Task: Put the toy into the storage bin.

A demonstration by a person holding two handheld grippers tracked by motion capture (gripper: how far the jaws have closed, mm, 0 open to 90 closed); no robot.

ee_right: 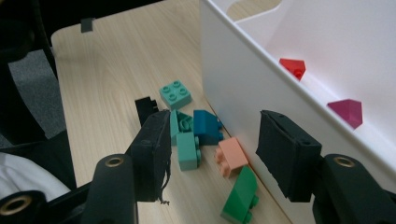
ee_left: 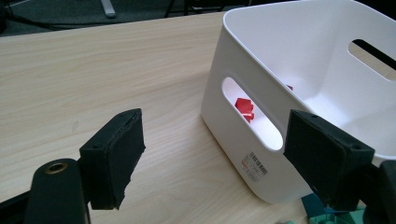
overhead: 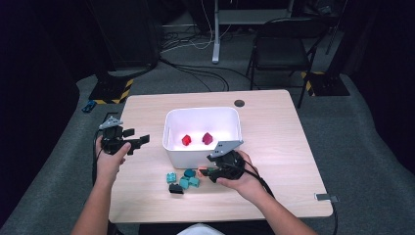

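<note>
- The right hand-held gripper [overhead: 211, 171] hangs low over the surface [overhead: 274, 161], just in front of the white bin [overhead: 202, 117], with its jaws apart and nothing between them.
- In the right gripper view, that right hand-held gripper [ee_right: 212, 156] looks down on a cluster of small building blocks lying beside the bin's [ee_right: 233, 79] outer wall.
- The salmon block [ee_right: 231, 156] lies between the two jaws, close against the bin wall; in the high view it shows as a small pale spot [overhead: 202, 170] at the gripper's tips.
- A green sloped block [ee_right: 240, 193] lies just below the salmon one, nearer the camera.
- A dark teal block [ee_right: 207, 126] and two lighter teal blocks [ee_right: 187, 149] sit touching one another near the left jaw.
- A teal four-stud block [ee_right: 175, 94] and a black block [ee_right: 145, 108] lie a little farther out on the surface.
- Inside the bin rest a red block [overhead: 186, 140] and a magenta block [overhead: 207, 138], apart from each other.
- The left hand-held gripper [overhead: 132, 139] is held to the left of the bin, well apart from the blocks, its jaws wide and empty.
- In the left gripper view, the left hand-held gripper [ee_left: 212, 156] faces the bin's [ee_left: 252, 60] side wall, and the red block [ee_left: 244, 106] shows through the handle slot.
</note>
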